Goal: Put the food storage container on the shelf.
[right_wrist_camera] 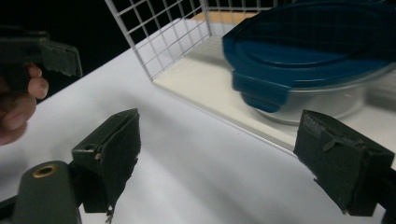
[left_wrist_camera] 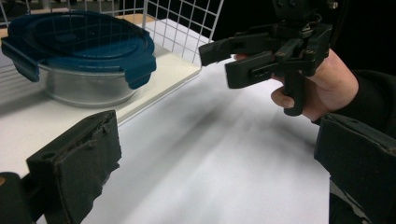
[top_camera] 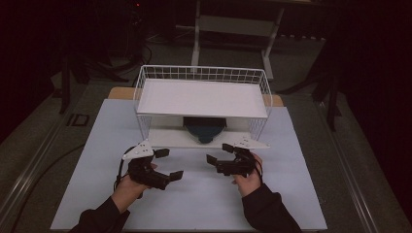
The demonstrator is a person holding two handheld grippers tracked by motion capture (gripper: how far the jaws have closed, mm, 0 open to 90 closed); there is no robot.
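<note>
A round glass container with a dark blue clip lid stands on the lower board of a white wire rack, under its upper shelf. In front of the rack, my left gripper and my right gripper hover over the pale table, both open and holding nothing. In the left gripper view, the container lies ahead to the left of my open left gripper, and the right gripper is opposite. In the right gripper view, the container sits just beyond my open right gripper.
The rack's upper shelf is a bare white board, with wire walls at the sides and back. The table top spreads out in front of the hands. Beyond the table are a dark floor and a white frame.
</note>
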